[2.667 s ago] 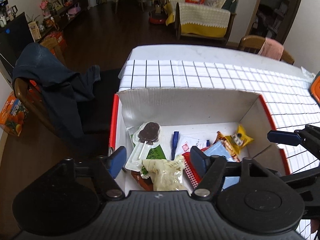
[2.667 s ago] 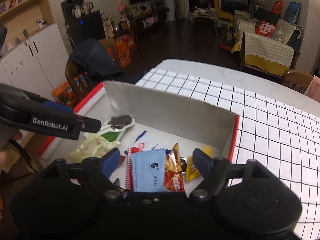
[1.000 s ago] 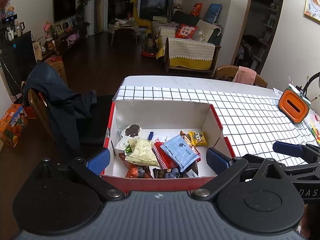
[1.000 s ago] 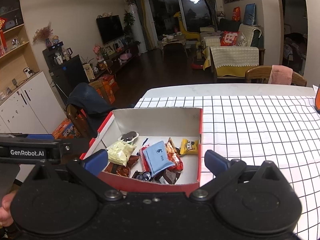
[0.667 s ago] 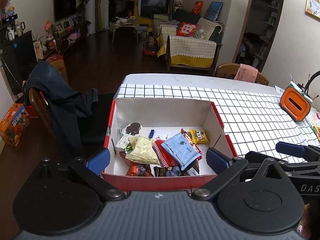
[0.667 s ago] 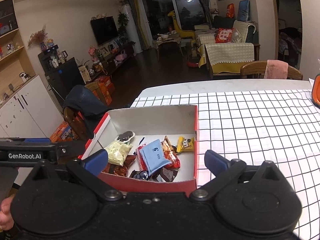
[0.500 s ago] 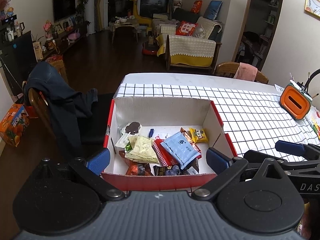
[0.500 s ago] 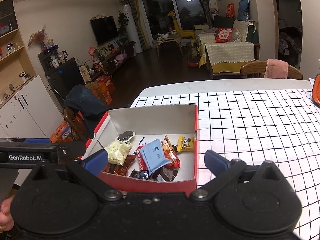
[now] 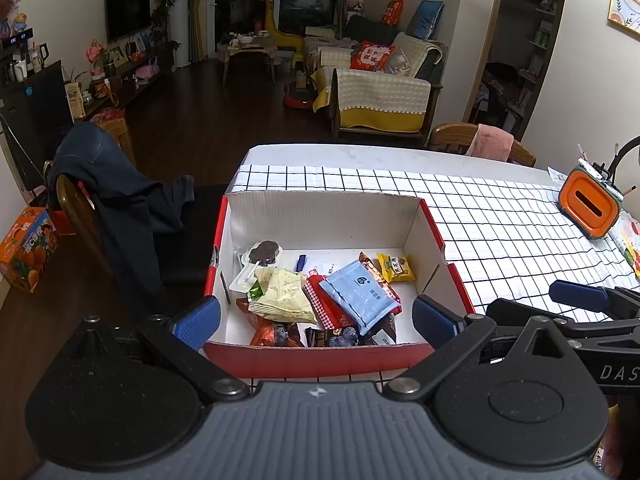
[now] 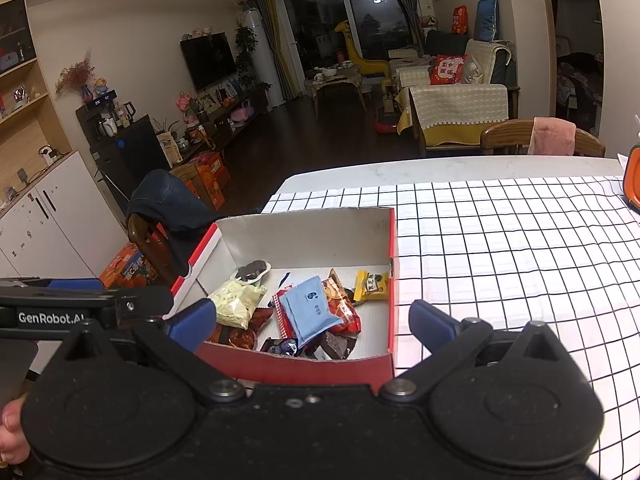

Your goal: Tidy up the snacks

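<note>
A red-edged white cardboard box (image 9: 328, 216) stands on the checked tablecloth and holds several snack packets: a light blue packet (image 9: 358, 290), a pale yellow-green bag (image 9: 282, 294), a small yellow packet (image 9: 396, 268) and a chocolate lollipop (image 9: 262, 254). The box also shows in the right wrist view (image 10: 304, 236), with the blue packet (image 10: 308, 314) on top. My left gripper (image 9: 316, 318) is open and empty, held back from the box's near wall. My right gripper (image 10: 312, 322) is open and empty, also just short of the near wall.
An orange container (image 9: 590, 206) stands at the table's right side. A chair with a dark jacket (image 9: 116, 200) stands left of the table, another chair with a pink cloth (image 9: 490, 146) at the far side. The checked cloth (image 10: 520, 248) stretches right of the box.
Both grippers have pulled back and up from inside the box and opened wide. In the last half second nothing has visibly moved.
</note>
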Tool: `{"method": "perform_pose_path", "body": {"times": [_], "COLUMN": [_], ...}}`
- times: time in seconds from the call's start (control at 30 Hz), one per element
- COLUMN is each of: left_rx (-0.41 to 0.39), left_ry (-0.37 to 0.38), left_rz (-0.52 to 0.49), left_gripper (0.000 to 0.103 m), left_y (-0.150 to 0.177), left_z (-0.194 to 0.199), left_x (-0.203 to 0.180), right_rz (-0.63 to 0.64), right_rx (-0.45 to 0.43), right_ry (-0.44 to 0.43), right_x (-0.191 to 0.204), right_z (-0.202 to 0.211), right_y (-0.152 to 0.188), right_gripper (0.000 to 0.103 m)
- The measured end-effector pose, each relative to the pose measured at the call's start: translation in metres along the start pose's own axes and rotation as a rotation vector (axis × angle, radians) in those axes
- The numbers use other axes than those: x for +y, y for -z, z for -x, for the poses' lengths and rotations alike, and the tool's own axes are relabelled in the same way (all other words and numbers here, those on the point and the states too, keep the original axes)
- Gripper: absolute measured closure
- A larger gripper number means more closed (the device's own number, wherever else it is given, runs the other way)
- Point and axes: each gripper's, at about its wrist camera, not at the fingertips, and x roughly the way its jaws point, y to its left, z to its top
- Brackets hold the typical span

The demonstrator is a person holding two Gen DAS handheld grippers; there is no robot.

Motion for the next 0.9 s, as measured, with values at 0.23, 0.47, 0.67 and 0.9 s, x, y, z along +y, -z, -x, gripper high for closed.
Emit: {"method": "perform_pose_path", "body": {"times": [0.23,0.47,0.67,0.9], "left_rx": [-0.001,-0.002,0.005,0.010], "left_ry": [0.007,0.013,0.014,0.018], "left_rz": [0.002,0.004,0.008,0.009], "left_gripper": [0.000,0.000,0.000,0.000], "left_y": [0.0012,0.0031,0.0033,0.0035], "left_z": [0.0008,0.0025,0.0019,0.0014], "left_x": [-0.0005,-0.0013,-0.0023,-0.0044], "right_rz": [-0.005,-0.014,-0.016,-0.020], "right_rx": [-0.005,-0.006,-0.006,-0.006], "right_ry": [0.002,0.003,0.004,0.005], "right_x": [0.0009,0.0009,0.0008,0.0006], "right_z": [0.0024,0.0041,0.0045,0.0051], "right_y": [0.0017,0.0027,0.0033,0.0041], "right_gripper": [0.000,0.000,0.000,0.000]}}
